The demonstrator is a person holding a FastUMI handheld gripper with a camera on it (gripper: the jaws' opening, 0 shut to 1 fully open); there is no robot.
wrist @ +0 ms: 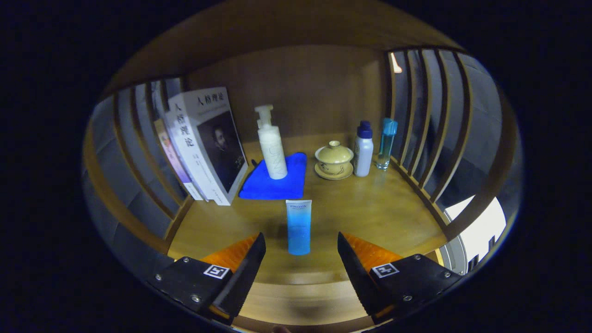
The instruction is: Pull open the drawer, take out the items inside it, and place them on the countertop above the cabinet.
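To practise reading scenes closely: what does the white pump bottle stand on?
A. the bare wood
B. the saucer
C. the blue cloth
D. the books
C: the white pump bottle stands upright on the blue cloth, beyond the open fingers of the hand-held gripper.

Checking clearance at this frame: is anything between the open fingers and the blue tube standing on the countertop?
Nothing visible. The blue tube stands upright on the countertop just ahead of the gripper, whose fingers are open and apart from it. The blue cloth and pump bottle sit beyond the tube.
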